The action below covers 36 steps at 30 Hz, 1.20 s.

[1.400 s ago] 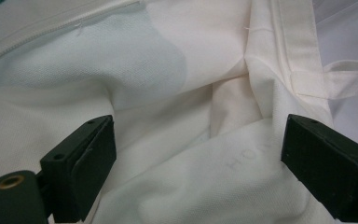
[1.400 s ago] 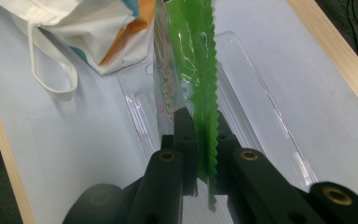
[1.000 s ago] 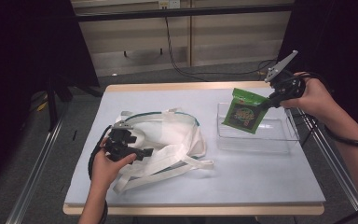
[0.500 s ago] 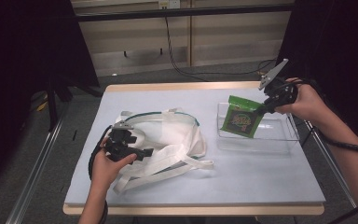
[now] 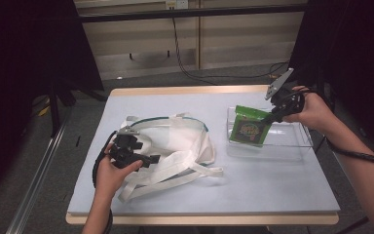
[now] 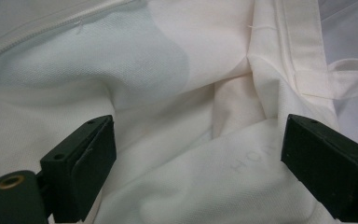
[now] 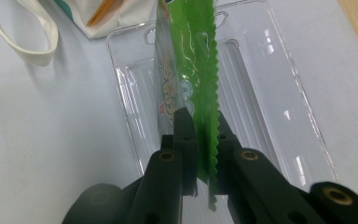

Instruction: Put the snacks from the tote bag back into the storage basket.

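Pinching one green packet (image 5: 248,130), right claw (image 5: 274,116); left claw (image 5: 151,159) wide on one bag (image 5: 175,141).

Green snack packet (image 5: 249,128), upright over clear tray (image 5: 292,146)

Pale blue bench (image 5: 253,180) with a light wooden edge, sitting on a grey floor (image 5: 39,146). Behind it there's a beige panelled wall (image 5: 233,41), and a black cable (image 5: 185,63) hangs down it and trails across the floor.
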### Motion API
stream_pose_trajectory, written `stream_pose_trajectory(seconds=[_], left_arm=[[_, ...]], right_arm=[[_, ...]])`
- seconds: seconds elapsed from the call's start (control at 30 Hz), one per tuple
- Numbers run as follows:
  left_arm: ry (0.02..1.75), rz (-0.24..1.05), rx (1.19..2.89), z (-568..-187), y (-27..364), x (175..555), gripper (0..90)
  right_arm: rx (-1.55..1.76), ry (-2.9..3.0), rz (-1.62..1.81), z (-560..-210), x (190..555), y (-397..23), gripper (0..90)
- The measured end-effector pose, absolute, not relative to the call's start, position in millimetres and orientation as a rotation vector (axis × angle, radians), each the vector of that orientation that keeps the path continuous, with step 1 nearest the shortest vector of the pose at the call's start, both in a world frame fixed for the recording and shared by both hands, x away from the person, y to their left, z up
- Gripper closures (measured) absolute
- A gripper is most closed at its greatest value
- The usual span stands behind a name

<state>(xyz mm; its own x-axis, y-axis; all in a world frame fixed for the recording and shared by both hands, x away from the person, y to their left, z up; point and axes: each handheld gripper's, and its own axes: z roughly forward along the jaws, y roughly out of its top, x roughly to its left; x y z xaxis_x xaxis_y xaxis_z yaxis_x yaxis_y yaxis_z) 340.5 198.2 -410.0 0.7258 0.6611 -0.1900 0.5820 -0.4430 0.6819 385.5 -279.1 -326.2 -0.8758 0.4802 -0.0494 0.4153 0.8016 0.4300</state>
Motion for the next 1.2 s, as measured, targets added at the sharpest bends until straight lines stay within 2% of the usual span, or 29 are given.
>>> stream_pose_trajectory(seconds=[0.73, 1.2], left_arm=[[0.937, 0.138, 2.174, -410.7, 194.7, 344.5, 10.3], [0.935, 0.134, 2.179, -412.1, 193.5, 343.9, 10.3]], right_arm=[[0.633, 2.845, 0.569, -342.1, 387.7, -271.7, 84.4], [0.593, 2.848, 0.606, -345.6, 384.6, -277.3, 79.2]])
